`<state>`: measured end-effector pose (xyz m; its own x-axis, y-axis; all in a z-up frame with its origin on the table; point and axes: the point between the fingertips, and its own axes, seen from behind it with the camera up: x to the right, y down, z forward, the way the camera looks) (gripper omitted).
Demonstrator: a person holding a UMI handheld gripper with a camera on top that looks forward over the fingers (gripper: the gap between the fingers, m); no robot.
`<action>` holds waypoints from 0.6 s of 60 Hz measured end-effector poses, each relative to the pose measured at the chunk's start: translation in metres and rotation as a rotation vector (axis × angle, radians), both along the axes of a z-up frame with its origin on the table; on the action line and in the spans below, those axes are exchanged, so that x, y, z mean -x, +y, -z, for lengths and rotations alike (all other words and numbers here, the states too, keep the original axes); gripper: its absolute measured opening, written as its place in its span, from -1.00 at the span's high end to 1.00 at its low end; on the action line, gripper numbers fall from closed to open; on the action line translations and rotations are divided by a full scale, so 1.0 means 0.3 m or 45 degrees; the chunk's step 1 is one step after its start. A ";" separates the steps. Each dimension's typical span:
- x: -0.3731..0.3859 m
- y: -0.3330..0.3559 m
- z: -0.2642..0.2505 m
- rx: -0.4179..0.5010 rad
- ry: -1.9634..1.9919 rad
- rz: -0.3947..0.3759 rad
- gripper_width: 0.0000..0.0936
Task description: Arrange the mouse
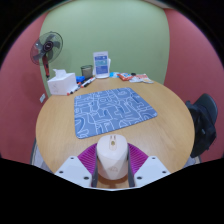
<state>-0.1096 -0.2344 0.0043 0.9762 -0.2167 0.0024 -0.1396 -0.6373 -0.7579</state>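
Tongs point(113, 165): closed on mouse, both pink pads pressing its sides.
Mouse point(113, 158): pale beige, held between the fingers, above the near edge of the tabletop, just short of the mat.
Mat point(115, 109): grey-blue with white line pattern, lying flat mid-tabletop, slightly skewed.
Tabletop point(60, 125): round, light wood.
Far edge: box point(101, 64) upright, small clutter beside it.
Fan point(46, 48): standing beyond the tabletop, by the wall.

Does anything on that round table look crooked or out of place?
The patterned mat lies slightly askew on the round table, its edges turned at an angle. Its surface is bare: the mouse is held between the gripper's fingers, not on it. Nothing spilled or broken.
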 end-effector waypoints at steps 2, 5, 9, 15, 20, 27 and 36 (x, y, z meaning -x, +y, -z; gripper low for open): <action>0.000 -0.002 -0.041 -0.013 -0.011 -0.026 0.14; 0.012 0.006 -0.131 -0.051 -0.010 -0.074 0.14; 0.023 0.048 -0.289 -0.128 -0.010 -0.136 0.13; 0.016 0.196 -0.511 -0.254 -0.039 -0.231 0.14; -0.012 0.368 -0.627 -0.341 -0.033 -0.271 0.14; -0.076 0.596 -0.601 -0.358 -0.021 -0.272 0.14; -0.131 0.747 -0.300 -0.208 0.015 -0.264 0.14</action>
